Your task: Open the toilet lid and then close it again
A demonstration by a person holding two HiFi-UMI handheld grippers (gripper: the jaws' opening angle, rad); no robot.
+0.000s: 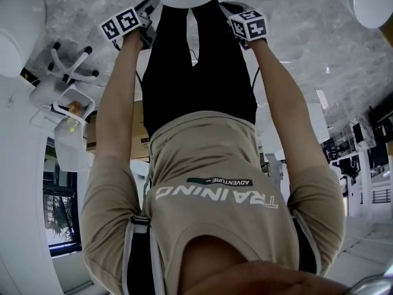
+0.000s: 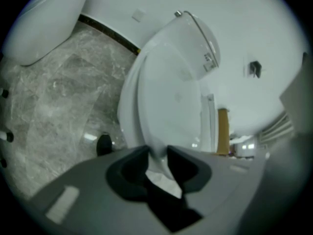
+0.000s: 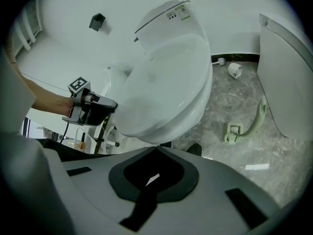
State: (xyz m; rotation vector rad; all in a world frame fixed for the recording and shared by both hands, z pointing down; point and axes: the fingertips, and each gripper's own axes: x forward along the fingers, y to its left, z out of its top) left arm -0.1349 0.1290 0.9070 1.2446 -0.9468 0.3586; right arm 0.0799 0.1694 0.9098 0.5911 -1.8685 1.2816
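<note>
My left gripper view shows the left gripper (image 2: pixel 157 154) with its two dark jaws almost together, pinching the thin front edge of the toilet lid (image 2: pixel 166 97). The lid is a single smooth, glossy white oval. It lies over the bowl in front of the tank (image 2: pixel 198 38), which stands against the white wall. I cannot tell whether the lid sits fully down.

Only the right gripper view shows this grip from the side, with the left gripper clamped on the lid's rim and a forearm behind it. That view also shows the right gripper (image 3: pixel 156 148) with its jaws fully together and nothing between them, the tip just under the lid's front rim.

The head view shows none of the jaws' state. It gives me two outstretched arms and two marker cubes, one on each gripper (image 1: pixel 126 22) (image 1: pixel 249 23), both at the toilet's front edge.

The floor (image 3: pixel 230 102) is grey veined stone with a polished look. A second white fixture (image 3: pixel 288 82) stands near the toilet. On the floor beside it, seen only from the right gripper, are one small white cylinder (image 3: pixel 235 70) and one pale curved piece (image 3: pixel 247 126).
</note>
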